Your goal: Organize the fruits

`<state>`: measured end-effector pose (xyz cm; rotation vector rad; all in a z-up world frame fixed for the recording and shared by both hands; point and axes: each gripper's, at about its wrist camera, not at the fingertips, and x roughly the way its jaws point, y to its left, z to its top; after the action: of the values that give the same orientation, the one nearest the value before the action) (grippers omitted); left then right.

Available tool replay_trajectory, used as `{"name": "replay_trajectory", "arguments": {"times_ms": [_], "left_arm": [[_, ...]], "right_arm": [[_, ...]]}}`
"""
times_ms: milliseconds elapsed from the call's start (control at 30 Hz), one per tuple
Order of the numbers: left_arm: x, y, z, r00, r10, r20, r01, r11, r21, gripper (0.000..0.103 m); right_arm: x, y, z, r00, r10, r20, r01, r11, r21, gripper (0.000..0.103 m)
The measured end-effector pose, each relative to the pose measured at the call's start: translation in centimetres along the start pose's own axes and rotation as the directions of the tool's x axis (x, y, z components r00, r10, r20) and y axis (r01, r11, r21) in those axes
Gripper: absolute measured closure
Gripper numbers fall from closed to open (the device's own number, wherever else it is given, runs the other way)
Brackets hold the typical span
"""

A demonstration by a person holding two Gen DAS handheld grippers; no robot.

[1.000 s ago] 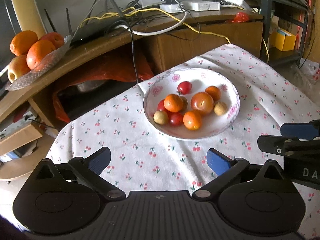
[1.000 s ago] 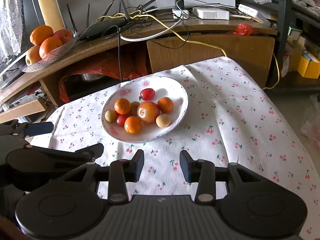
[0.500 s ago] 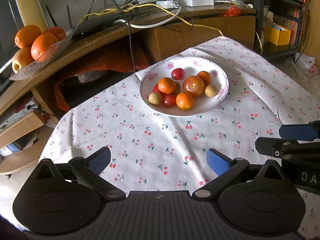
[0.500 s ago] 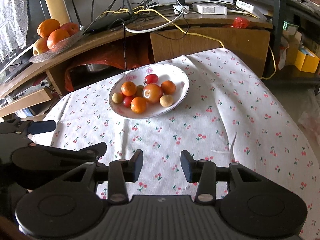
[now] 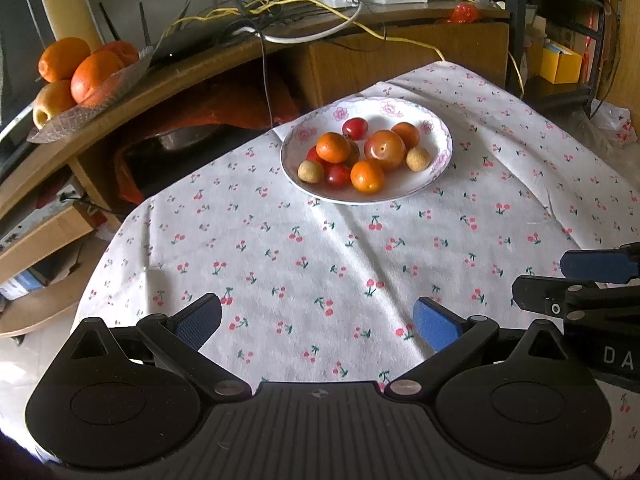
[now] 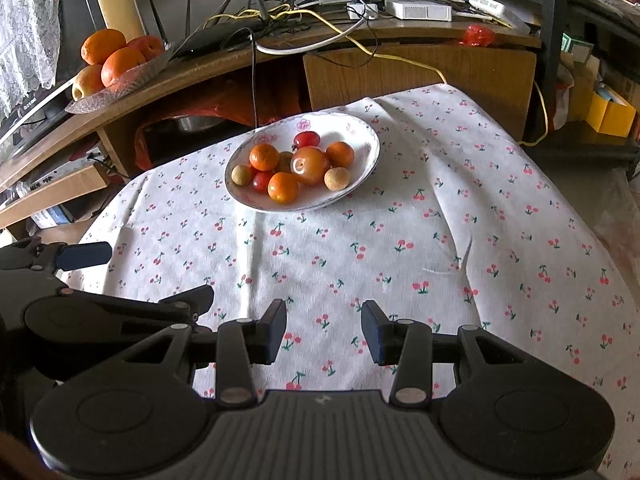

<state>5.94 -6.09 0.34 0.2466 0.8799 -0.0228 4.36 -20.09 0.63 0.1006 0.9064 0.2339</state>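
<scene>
A white flower-rimmed plate (image 5: 440, 136) (image 6: 368, 136) sits at the far side of the cherry-print tablecloth (image 5: 320, 248). It holds several small fruits: mandarins (image 5: 333, 147), a larger orange-red fruit (image 5: 385, 149) (image 6: 310, 165), small red fruits (image 5: 355, 128) and pale brown longans (image 5: 418, 159) (image 6: 337, 178). My left gripper (image 5: 316, 322) hovers over the near cloth, well short of the plate, jaws wide open and empty. My right gripper (image 6: 324, 332) hangs beside it on the right, its blue pads a narrow gap apart with nothing between them. Each gripper shows at the edge of the other's view.
A glass dish of oranges and an apple (image 5: 80, 72) (image 6: 112, 64) rests on the curved wooden shelf (image 5: 168, 80) behind the table, at left. Cables and white boxes (image 6: 416, 10) crowd that shelf. A yellow box (image 6: 610, 114) stands at right. The cloth drops off at the table's left and right edges.
Both grippers have drawn back from the plate, which now looks smaller and farther off, with more bare cloth in front. Neither gripper's jaw opening has changed.
</scene>
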Motion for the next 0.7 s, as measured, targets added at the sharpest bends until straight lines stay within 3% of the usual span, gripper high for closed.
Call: {"name": "replay_trajectory", "arguments": {"times_ms": [700], "left_arm": [[-0.9, 0.1, -1.5, 1.0, -0.011, -0.003, 0.011, 1.0, -0.018, 0.0]], "right_arm": [[-0.1, 0.4, -1.6, 0.998, -0.02, -0.055, 0.02, 1.0, 0.005, 0.062]]}}
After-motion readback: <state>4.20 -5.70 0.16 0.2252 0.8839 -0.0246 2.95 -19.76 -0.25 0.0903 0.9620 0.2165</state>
